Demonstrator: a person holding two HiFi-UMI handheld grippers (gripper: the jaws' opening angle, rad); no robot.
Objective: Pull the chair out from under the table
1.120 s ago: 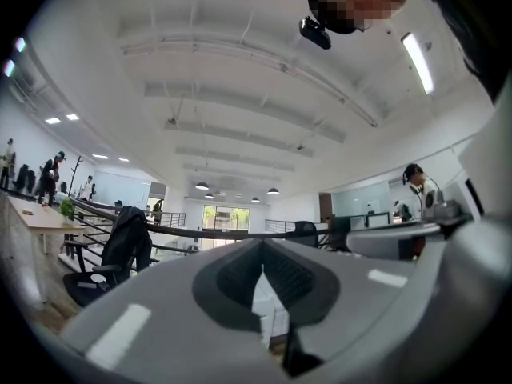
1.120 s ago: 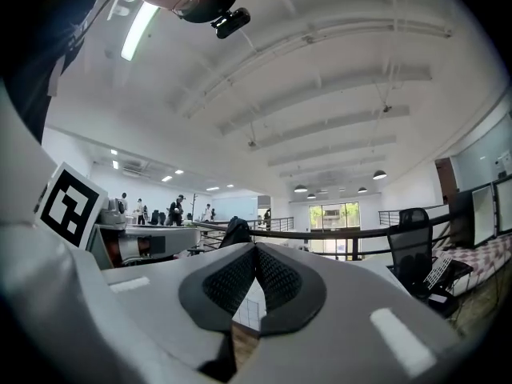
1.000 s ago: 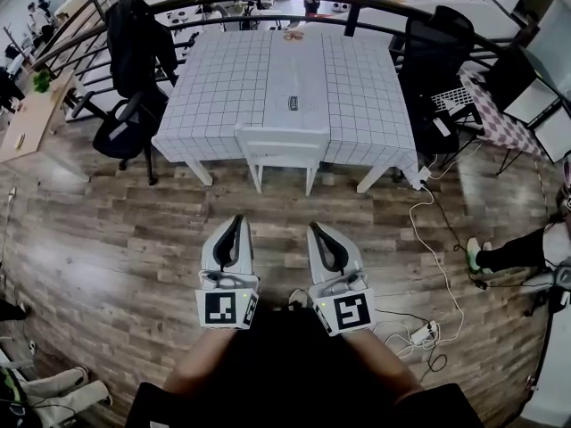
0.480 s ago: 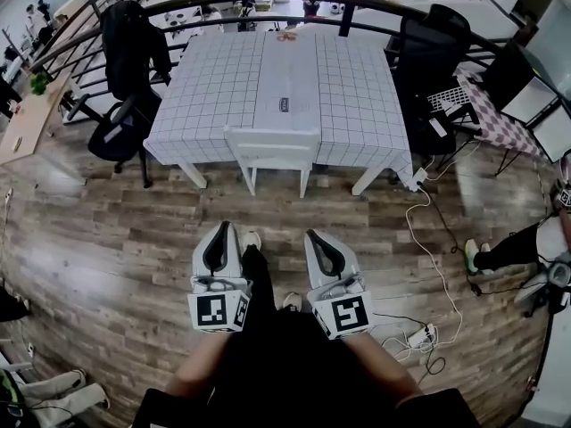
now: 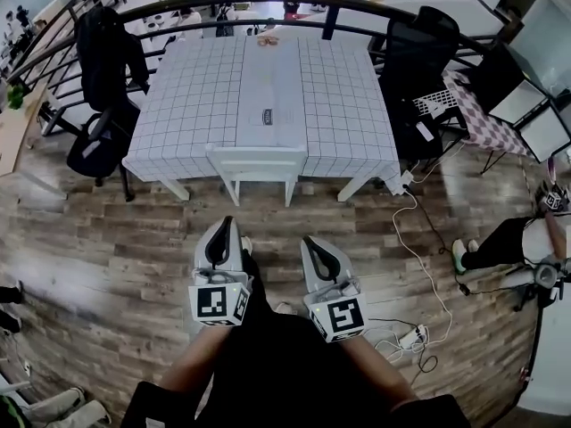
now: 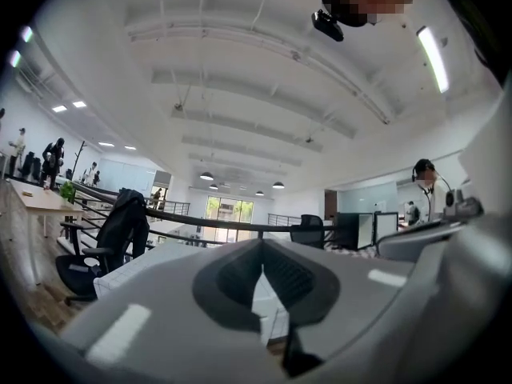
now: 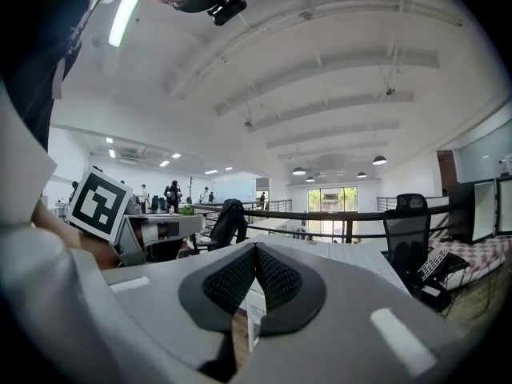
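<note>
A white chair (image 5: 257,162) is tucked under the near edge of a table (image 5: 205,87) covered with a white gridded cloth, in the head view. Only its backrest and two rear legs show. My left gripper (image 5: 227,223) and right gripper (image 5: 309,242) hang side by side over the wooden floor, a short way in front of the chair, both shut and empty. In the left gripper view the left gripper (image 6: 262,270) points level at the table (image 6: 152,262). The right gripper (image 7: 254,250) also faces the table (image 7: 352,256), and a sliver of the white chair (image 7: 254,320) shows between its pads.
Black office chairs stand left (image 5: 100,105) and right (image 5: 419,69) of the table, with a dark railing (image 5: 223,3) behind. A white cable (image 5: 419,257) and power strip (image 5: 410,335) lie on the floor at right. A seated person's legs (image 5: 500,243) reach in from the right edge.
Both grippers and the head have advanced toward the table; the chair and table now sit closer and lower-left in view. The jaws stayed shut.
</note>
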